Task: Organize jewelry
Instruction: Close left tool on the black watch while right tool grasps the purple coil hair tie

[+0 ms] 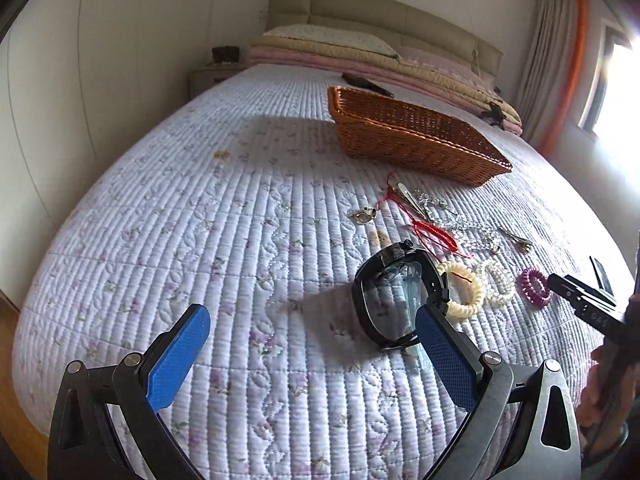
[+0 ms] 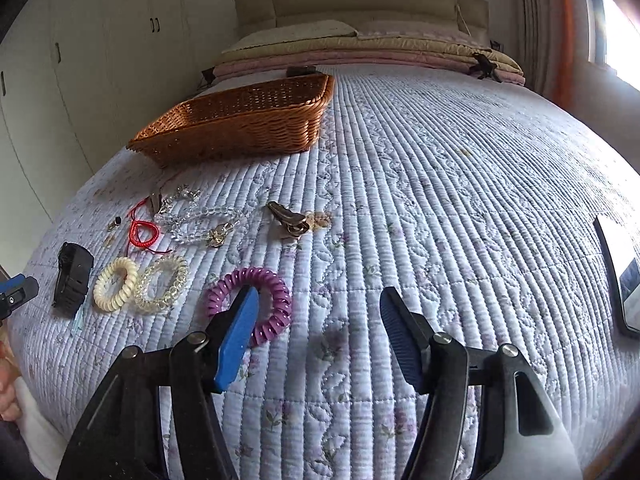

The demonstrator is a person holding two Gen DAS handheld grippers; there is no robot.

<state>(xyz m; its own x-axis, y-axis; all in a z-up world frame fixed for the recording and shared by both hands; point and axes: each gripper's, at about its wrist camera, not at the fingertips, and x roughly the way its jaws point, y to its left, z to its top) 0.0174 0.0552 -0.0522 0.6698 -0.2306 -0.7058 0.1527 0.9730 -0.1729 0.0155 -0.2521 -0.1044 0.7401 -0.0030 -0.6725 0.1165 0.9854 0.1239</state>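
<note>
Jewelry lies on a quilted bed in front of a brown wicker basket [image 1: 408,136], which also shows in the right wrist view [image 2: 240,124]. A black watch [image 1: 396,292] lies by my left gripper's right finger; it also shows in the right wrist view [image 2: 72,280]. Beside it are a cream coil tie [image 1: 462,294], a clear coil tie [image 1: 496,282] and a purple coil tie [image 2: 250,304]. A red cord [image 2: 144,234], a clear bead bracelet [image 2: 200,222] and a hair clip [image 2: 288,218] lie farther back. My left gripper [image 1: 312,320] is open and empty. My right gripper [image 2: 318,300] is open, its left finger over the purple tie.
Folded blankets and pillows [image 2: 360,52] are stacked at the headboard. A phone [image 2: 622,272] lies at the bed's right edge. Wardrobes stand on the left, and a window with curtains is on the right. A small ring [image 1: 364,214] lies left of the red cord.
</note>
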